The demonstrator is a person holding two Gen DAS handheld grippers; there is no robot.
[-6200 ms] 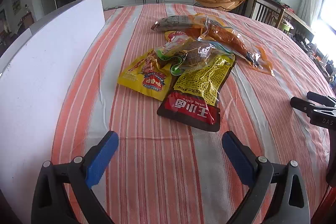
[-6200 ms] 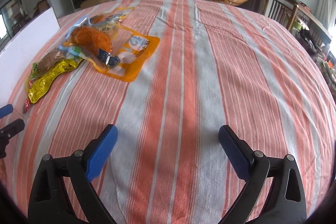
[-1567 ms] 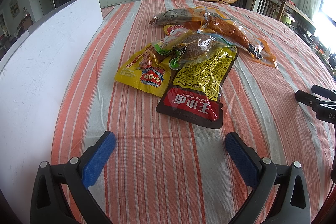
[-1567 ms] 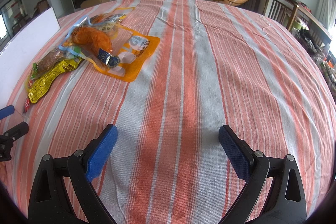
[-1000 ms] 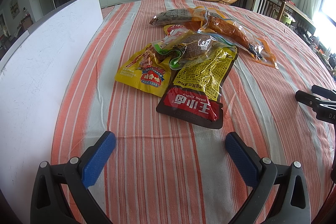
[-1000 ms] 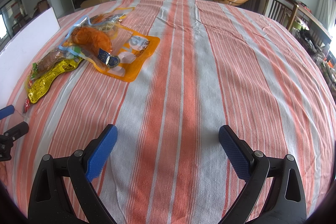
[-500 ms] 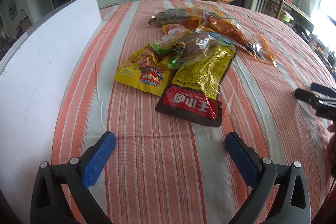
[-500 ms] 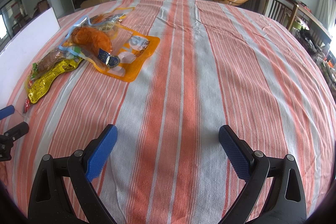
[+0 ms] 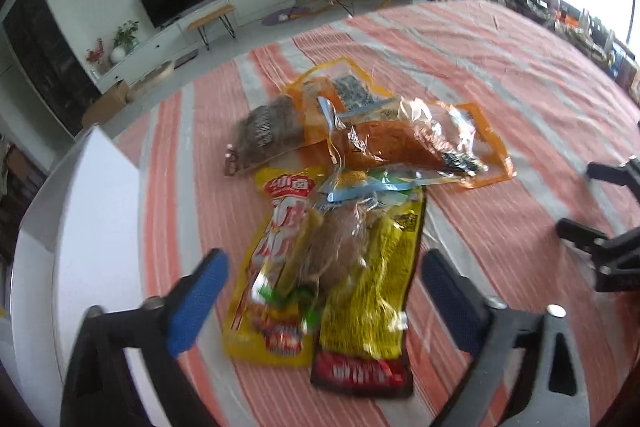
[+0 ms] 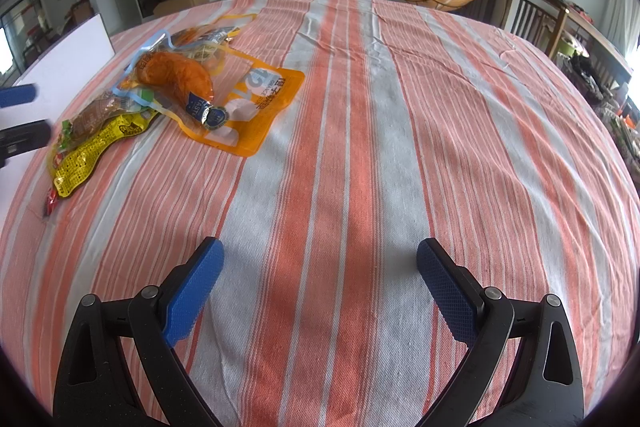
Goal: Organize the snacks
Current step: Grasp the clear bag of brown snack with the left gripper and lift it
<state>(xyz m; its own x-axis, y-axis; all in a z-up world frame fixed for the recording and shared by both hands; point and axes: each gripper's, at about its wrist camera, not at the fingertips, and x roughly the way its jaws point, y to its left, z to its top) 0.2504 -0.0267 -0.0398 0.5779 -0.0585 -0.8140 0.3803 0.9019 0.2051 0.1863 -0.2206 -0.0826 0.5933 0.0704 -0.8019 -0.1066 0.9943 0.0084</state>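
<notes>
A pile of snack packets lies on the striped tablecloth. My left gripper (image 9: 324, 287) is open, its jaws wide either side of the near packets: a yellow and red packet (image 9: 370, 287), a yellow packet with a red top (image 9: 276, 267) and a clear packet with brown meat (image 9: 340, 251) lying on both. Farther back lie an orange-edged clear packet with an orange drumstick (image 9: 400, 147) and a dark packet (image 9: 268, 135). My right gripper (image 10: 318, 283) is open and empty over bare cloth. The pile (image 10: 172, 87) shows at its far left.
A white board (image 9: 80, 219) lies along the table's left side, also in the right wrist view (image 10: 68, 63). The right gripper's fingers (image 9: 600, 239) show at the left view's right edge. The round table (image 10: 400, 107) is covered in orange and grey stripes. Chairs and a TV unit stand beyond.
My left gripper has moved forward and over the pile, so the near packets now lie between its jaws. The view is motion-blurred. The right gripper has not moved.
</notes>
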